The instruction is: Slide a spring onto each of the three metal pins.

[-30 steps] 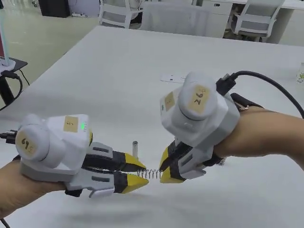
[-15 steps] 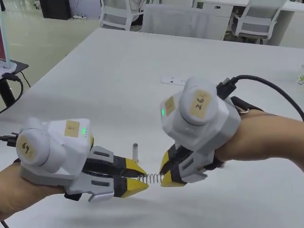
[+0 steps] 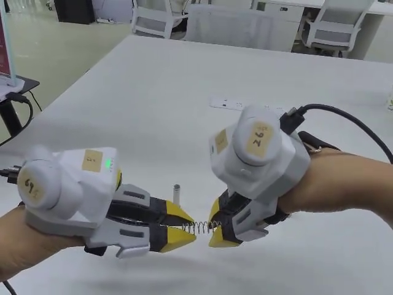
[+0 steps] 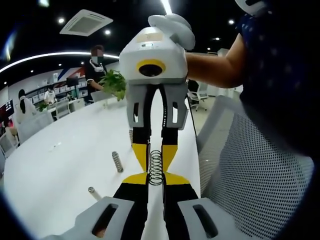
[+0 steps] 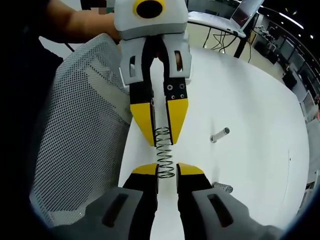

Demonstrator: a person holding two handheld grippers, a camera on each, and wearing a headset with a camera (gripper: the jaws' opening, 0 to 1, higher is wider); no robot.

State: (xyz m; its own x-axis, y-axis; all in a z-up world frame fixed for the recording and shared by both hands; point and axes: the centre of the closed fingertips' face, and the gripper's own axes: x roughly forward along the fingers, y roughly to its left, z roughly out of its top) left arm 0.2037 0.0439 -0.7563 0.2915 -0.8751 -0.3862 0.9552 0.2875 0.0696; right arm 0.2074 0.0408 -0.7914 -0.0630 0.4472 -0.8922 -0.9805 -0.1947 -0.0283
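Head view: over the last second almost nothing has changed. The spring (image 3: 201,227) stays near the metal pin (image 3: 176,193), on its near side. The left hand-held gripper (image 3: 187,228) and right hand-held gripper (image 3: 214,227) each clamp one end, so threading has probably not begun.

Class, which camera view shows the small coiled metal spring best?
The right gripper view: the small coiled metal spring stretches lengthwise, its coils distinct. The left gripper view shows it shorter; the head view, tiny.
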